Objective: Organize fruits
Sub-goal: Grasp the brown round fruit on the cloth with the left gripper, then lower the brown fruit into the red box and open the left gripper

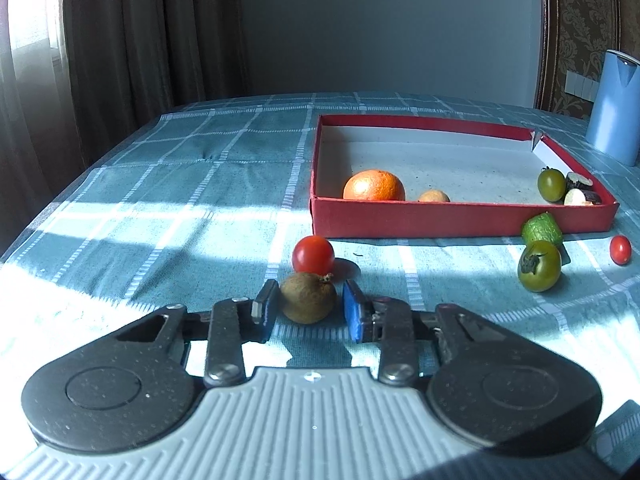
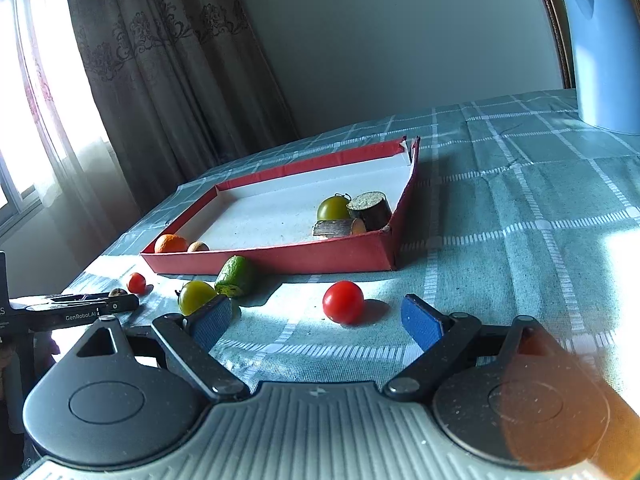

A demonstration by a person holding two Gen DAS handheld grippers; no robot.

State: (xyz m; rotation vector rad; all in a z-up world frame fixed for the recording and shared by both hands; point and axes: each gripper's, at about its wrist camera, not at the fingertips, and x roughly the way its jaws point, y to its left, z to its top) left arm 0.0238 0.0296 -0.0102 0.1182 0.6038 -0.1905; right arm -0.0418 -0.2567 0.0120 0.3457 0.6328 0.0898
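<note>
Fruit lies scattered over a table (image 1: 160, 184) with a blue checked cloth, some of it already in a shallow red box (image 1: 460, 220) toward the far side of the table.

Inside the box an orange (image 1: 374, 186) and a small tan fruit (image 1: 434, 197) sit against the near wall, left of its middle. In the near right corner are a green tomato (image 1: 551, 185) and two dark cut pieces (image 2: 370, 210), all close together.

Outside the box, a green fruit with a cut end (image 1: 542, 229) rests against the near wall by that right corner. Just in front of it sits a second green tomato (image 1: 539, 266), and a small red tomato (image 1: 620, 250) lies to its right.

The left gripper (image 1: 310, 300) sits low at the near edge of the table, its jaws narrow, with a brown kiwi (image 1: 308, 298) between them. The left pad (image 1: 266, 306) is at the kiwi's skin; a thin gap shows at the right pad. A red tomato (image 1: 313, 255) lies just beyond the kiwi.

The right gripper (image 2: 320, 320) has its jaws spread wide and holds nothing; the small red tomato (image 2: 343, 302) lies on the cloth just ahead, between its tips. A blue jug (image 2: 604, 48) stands at the far right of the table.
</note>
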